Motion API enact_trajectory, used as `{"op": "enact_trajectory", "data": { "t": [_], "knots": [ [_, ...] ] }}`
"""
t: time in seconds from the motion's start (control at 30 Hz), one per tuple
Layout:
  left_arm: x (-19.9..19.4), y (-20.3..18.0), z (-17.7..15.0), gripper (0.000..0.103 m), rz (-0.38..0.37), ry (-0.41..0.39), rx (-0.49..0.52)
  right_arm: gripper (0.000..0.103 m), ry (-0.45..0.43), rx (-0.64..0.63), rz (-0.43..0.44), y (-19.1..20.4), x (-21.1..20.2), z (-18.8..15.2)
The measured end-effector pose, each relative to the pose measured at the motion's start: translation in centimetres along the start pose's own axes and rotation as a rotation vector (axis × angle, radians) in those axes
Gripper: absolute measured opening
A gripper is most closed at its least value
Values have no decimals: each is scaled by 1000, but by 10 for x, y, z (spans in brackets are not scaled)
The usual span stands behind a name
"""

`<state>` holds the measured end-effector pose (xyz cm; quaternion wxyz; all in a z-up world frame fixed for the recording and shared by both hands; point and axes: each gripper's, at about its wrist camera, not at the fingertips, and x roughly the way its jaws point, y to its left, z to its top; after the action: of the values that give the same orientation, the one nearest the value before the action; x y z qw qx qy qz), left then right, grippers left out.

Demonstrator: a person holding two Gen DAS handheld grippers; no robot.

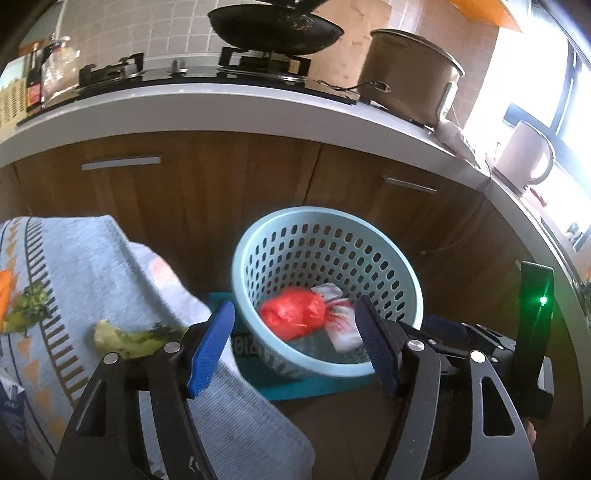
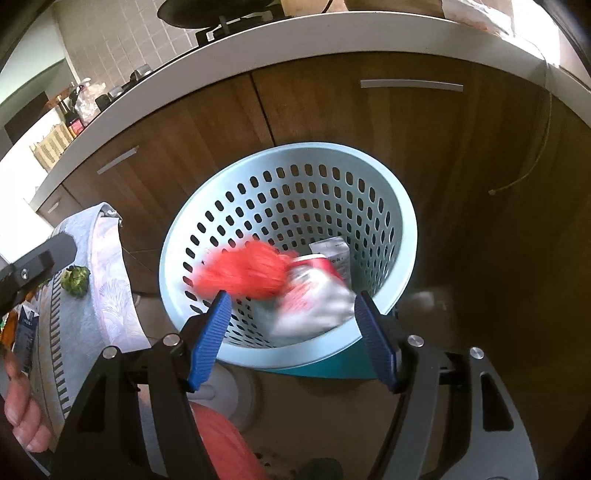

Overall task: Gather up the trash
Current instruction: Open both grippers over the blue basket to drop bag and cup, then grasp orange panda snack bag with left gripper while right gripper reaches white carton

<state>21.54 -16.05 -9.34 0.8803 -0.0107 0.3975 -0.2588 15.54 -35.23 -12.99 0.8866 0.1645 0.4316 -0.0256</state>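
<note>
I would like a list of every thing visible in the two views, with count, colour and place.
basket: one, light blue, floor by cabinets
bag: one, red, inside basket
wrappers: at least two, white and red, inside basket
cloth: one, pale blue patterned, left
vegetable scraps: several, green, on cloth
wok: one, black, on stove
pot: one, brown, on counter
left tool: open, blue pads
right tool: open, above basket

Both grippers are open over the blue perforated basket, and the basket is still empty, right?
Not quite. Both the left gripper and right gripper are open by the basket, but the basket is not empty: the right wrist view shows a red plastic bag and white-and-red wrappers inside, blurred as if dropping. The left wrist view shows them too.
</note>
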Motion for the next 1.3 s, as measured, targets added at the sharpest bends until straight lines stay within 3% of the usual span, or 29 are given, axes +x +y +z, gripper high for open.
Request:
{"op": "enact_trajectory", "data": {
  "t": [0.27,0.43,0.57,0.7,0.77,0.8,0.93,1.03,1.2,1.3],
  "knots": [
    [-42,18,-9,66,15,-61,-43,65,-59,-86,56,41,-26,0],
    [-95,39,-18,66,40,-147,-90,65,-112,-195,133,91,-53,-5],
    [-141,60,-30,66,110,-208,-125,64,-143,-273,189,133,-68,-16],
    [-187,97,-53,66,216,-250,-196,51,-141,-333,257,171,-73,-30],
    [-206,119,-64,66,283,-261,-234,32,-119,-388,285,195,-72,-41],
    [-215,132,-70,66,331,-261,-260,31,-114,-407,289,205,-72,-46],
    [-239,185,-91,66,392,-244,-362,31,-104,-479,307,239,-71,-66],
    [-235,220,-99,64,401,-172,-408,31,-86,-512,311,255,-68,-77],
    [-209,256,-100,66,284,-64,-459,31,-57,-525,310,265,-64,-83],
    [-186,262,-95,67,320,21,-452,31,-53,-530,311,266,-64,-82]
  ]
}}
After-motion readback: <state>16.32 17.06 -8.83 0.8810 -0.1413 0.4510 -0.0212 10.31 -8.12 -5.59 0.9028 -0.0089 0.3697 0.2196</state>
